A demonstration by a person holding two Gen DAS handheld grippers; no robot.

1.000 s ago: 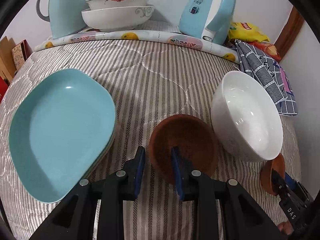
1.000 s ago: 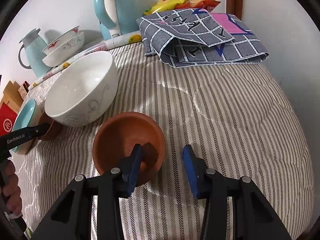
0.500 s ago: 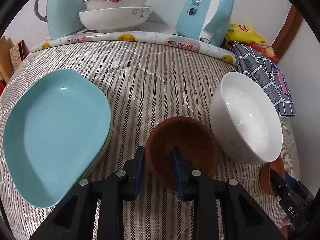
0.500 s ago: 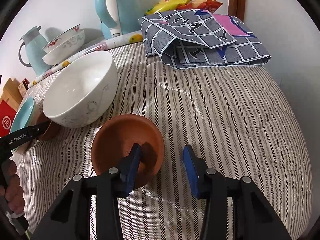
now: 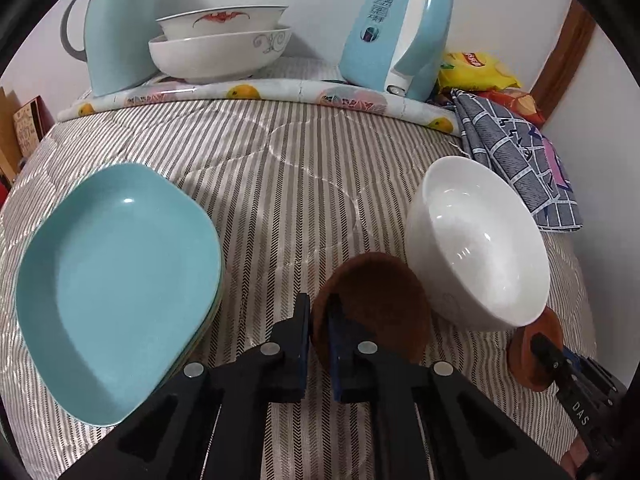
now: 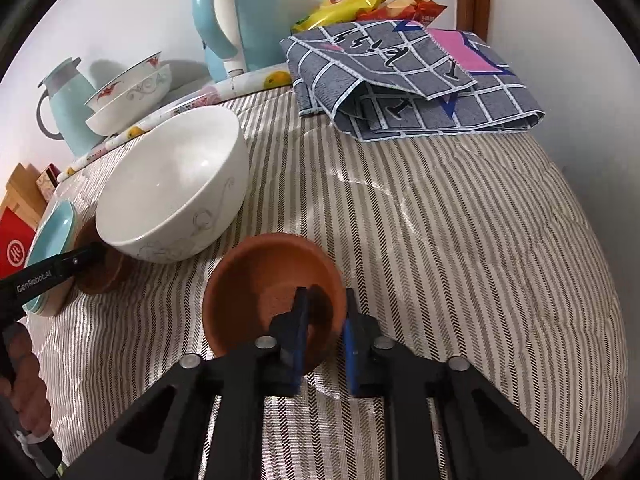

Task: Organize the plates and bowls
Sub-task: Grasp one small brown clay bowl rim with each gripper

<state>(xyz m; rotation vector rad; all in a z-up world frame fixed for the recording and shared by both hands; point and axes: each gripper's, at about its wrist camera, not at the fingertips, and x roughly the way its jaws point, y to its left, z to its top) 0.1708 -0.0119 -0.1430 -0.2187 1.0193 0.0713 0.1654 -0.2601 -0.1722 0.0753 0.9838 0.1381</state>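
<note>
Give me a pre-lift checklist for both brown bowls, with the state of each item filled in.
1. Left hand-held gripper clamped on the rim of its dark brown bowl: ok, one finger inside, one outside.
2. Right hand-held gripper clamped on the rim of its terracotta bowl: ok, rim between the blue pads.
3. Both brown bowls empty: ok.
4. Clearance from the white bowl: not ok for the dark brown bowl, which sits right against it; lift away carefully.
5. Blue plates stacked and free of the grippers: ok.
6. Grip firm enough to hold a tilted bowl: cannot tell.
</note>
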